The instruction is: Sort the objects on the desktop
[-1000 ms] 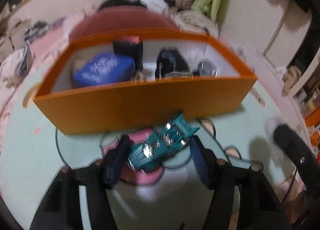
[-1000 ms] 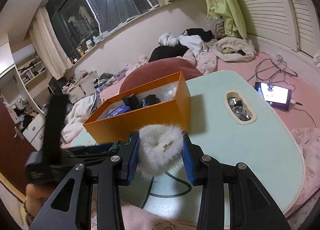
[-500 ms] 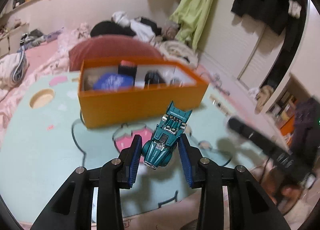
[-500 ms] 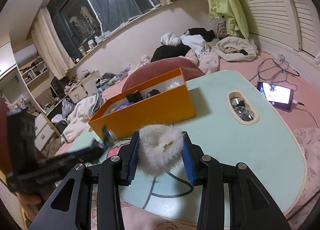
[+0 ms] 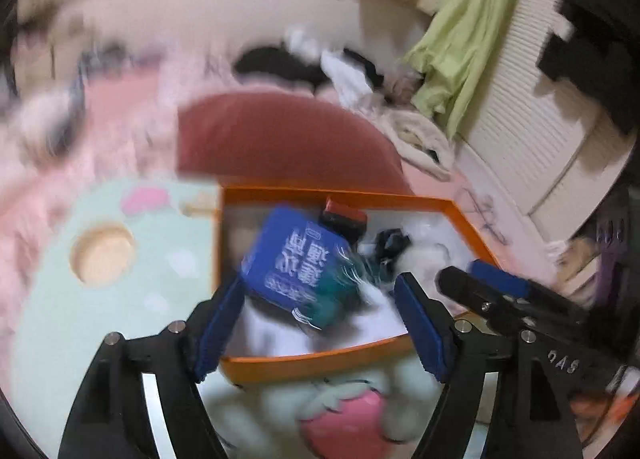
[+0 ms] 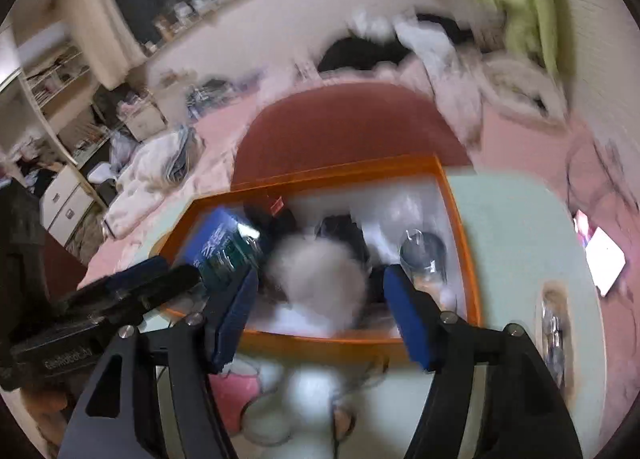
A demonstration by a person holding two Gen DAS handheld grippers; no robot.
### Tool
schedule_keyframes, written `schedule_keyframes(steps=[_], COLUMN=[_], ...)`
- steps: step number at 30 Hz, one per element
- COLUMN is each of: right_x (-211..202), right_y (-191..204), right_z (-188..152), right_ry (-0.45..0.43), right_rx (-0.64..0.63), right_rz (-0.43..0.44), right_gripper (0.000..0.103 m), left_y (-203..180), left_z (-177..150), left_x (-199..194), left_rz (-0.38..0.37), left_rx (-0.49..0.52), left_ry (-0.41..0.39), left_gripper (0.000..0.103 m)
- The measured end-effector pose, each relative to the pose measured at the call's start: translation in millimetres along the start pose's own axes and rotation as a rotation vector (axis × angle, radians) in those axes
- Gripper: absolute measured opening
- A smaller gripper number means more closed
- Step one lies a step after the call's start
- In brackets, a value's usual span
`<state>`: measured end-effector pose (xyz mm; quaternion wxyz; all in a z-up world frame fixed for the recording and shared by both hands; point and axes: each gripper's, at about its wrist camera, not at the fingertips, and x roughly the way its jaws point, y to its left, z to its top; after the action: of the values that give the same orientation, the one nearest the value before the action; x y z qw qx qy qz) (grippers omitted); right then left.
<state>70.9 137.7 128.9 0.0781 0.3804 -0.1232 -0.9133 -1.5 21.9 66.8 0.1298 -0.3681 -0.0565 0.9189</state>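
Note:
An orange box [image 5: 316, 363] [image 6: 464, 227] stands on the mint table. My left gripper [image 5: 320, 323] is open over the box's near wall; the teal toy car [image 5: 336, 295] lies blurred inside the box, against a blue packet [image 5: 288, 255]. My right gripper [image 6: 320, 315] is open over the same box; the white fluffy ball [image 6: 320, 279] sits free between its spread jaws, inside the box. The car also shows in the right wrist view [image 6: 228, 255]. Both views are motion-blurred.
The box also holds a black-and-red item [image 5: 344, 217], a dark object [image 6: 340, 231] and a clear round thing [image 6: 424, 251]. The table [image 5: 60, 323] has a round recess [image 5: 102, 253]. A dark red cushion [image 6: 348, 131] lies behind the box. A lit phone [image 6: 604, 259] lies at the right.
Both grippers moved forward over the orange box and opened. The teal car left the left jaws and the fluffy ball left the right jaws; both now lie in the box.

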Motion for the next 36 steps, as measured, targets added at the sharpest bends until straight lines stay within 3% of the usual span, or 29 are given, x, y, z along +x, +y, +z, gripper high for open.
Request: schedule_keyframes(steps=[2,5,9,17,22,25,27,31,34,35,36], right_x=[-3.9,-8.5,-22.2,-41.3,-59.2,-87.3,-100.9,-97.3,-66.8,-49.5,-40.4], right_y=[11.3,22.5,19.6,41.9,45.5,47.5,51.3,46.0,27.6,17.7,14.5], right_z=[-8.7,-20.0,-31.1,-49.3,-57.5,-67.6,-75.0,-90.7,-90.3,-90.7,-93.1], right_ry=[-0.019,-0.023,-0.032,-0.061,-0.11,-0.202,-0.218,-0.129,0.019,0.108,0.092], right_rx=[-0.07,-0.13,-0.101,-0.142,-0.125,-0.11,-0.118,-0.092,-0.025,0.013,-0.001], right_rz=[-0.051,-0.115,-0.066,-0.049,-0.036,-0.012,-0.025,-0.039,-0.092,-0.116,-0.132], right_gripper=[0.066,0.065,0.065,0.065,0.065,0.065,0.065,0.065,0.065,0.066,0.069], left_y=[-9.6,-10.9,-5.6,-4.5,-1.3,-3.1,-5.2,-5.8,-0.9,-5.9,-10.4], left_z=[-7.5,-15.3,-18.0,-39.4,-51.7,-63.4,-74.7,-91.9,-100.7,-105.4,-109.1], left_x=[-1.5,-7.4,-14.8,-42.5,-73.7,-95.0,-99.8,-83.1,-47.7,-39.1,-34.2], left_rz=[0.045,0.066,0.065,0.093,0.017,0.002,0.001,0.004,0.084,0.159,0.207], left_rx=[0.083,0.104,0.107,0.119,0.073,0.075,0.084,0.092,0.05,0.093,0.126], left_ry=[0.011,-0.002,-0.017,-0.035,-0.087,-0.119,-0.085,0.01,0.125,0.118,0.126], left_gripper=[0.073,0.071,0.071,0.071,0.071,0.081,0.087,0.087,0.092,0.096,0.102])
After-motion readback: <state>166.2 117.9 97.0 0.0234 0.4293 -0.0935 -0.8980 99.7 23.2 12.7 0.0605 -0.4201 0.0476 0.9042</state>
